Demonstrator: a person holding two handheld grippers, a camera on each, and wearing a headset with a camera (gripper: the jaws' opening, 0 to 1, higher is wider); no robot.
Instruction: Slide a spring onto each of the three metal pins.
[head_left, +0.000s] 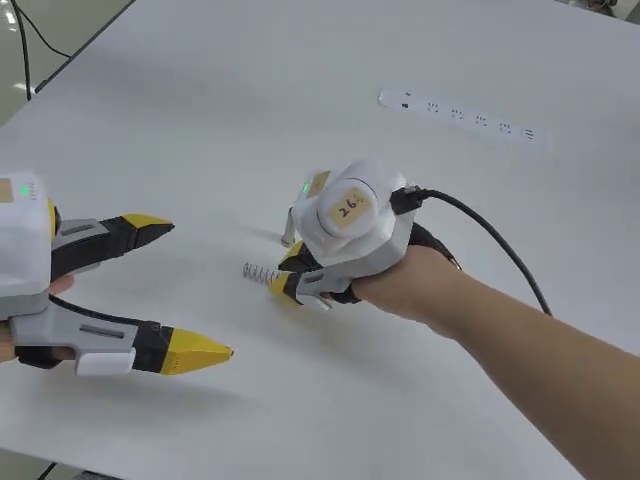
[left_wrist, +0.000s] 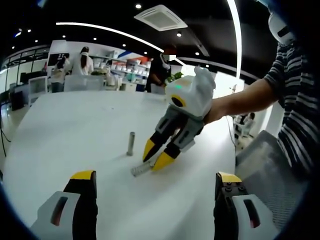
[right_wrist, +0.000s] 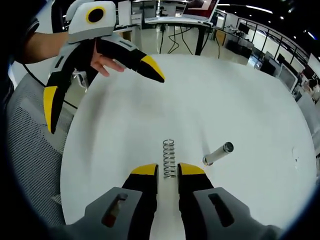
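Note:
A small metal spring (head_left: 256, 271) lies flat on the white table (head_left: 300, 90). My right gripper (head_left: 287, 274) holds its near end, and in the right gripper view the spring (right_wrist: 169, 156) runs forward from between the narrowed yellow fingertips (right_wrist: 148, 171) of that gripper (right_wrist: 169, 171). A short metal pin (right_wrist: 218, 154) lies just to its right. In the left gripper view the pin (left_wrist: 131, 143) stands behind the spring (left_wrist: 141, 169) and the right gripper (left_wrist: 157, 156). My left gripper (head_left: 190, 286) hovers wide open off to the left, holding nothing.
A white power strip (head_left: 458, 114) lies at the table's far right. A black cable (head_left: 500, 245) trails from the right gripper over the forearm. A grey mesh chair (right_wrist: 30, 150) stands beside the table. People stand at benches in the background (left_wrist: 82, 62).

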